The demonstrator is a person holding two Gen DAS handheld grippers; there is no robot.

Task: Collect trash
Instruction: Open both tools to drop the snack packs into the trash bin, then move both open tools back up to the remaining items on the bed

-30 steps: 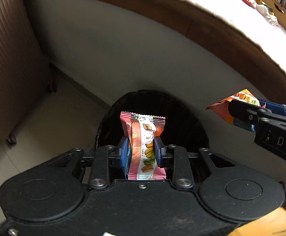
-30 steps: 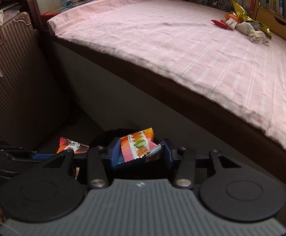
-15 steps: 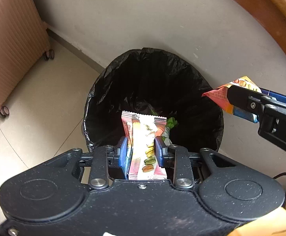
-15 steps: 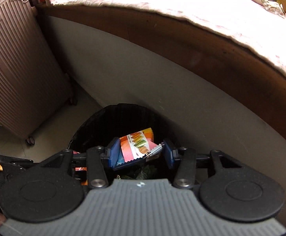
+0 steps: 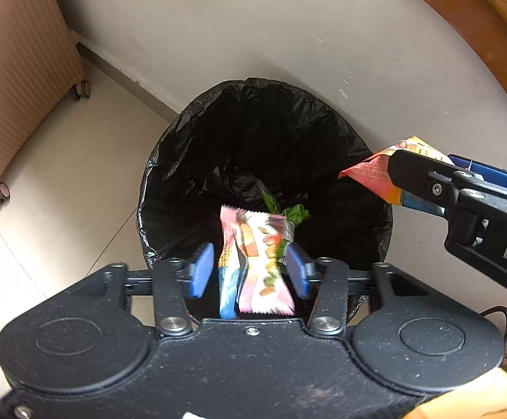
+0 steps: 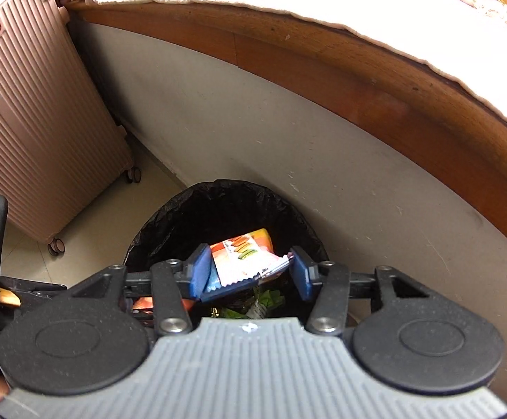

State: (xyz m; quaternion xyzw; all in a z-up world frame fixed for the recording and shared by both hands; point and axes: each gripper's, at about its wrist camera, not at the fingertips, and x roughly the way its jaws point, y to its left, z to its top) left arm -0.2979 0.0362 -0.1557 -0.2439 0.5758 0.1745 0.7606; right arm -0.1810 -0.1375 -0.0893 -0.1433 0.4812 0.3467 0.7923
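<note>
We see the left gripper [image 5: 250, 269] poised over the mouth of the bin [image 5: 190, 132], which is lined with a black bag. Its jaws stand apart, and the pink wrapper [image 5: 260, 265] sits in the gap between the blue pads [image 5: 201, 272], blurred; whether it touches either pad we cannot tell. Ahead of these jaws and deeper in the bin lies some green trash [image 5: 295, 213].

To the right of the left jaws, the right gripper [image 5: 389, 174] reaches in over the bin's rim with the orange wrapper [image 5: 372, 174] poking out past its fingertips.

From the right wrist view, the right gripper [image 6: 250, 269] has its jaws set wide apart, and the orange wrapper [image 6: 243, 255] lies tilted across the gap, one end against the left pad and the crimped end by the right pad. Whether the pads press on it we cannot tell. Directly beyond and below these jaws is the open bin [image 6: 169, 209]. Off to the left of the jaws stands a ribbed pink suitcase [image 6: 37, 122] on wheels, and ahead rises the side of a bed [image 6: 323, 70] with a wooden edge and a pale sheet
</note>
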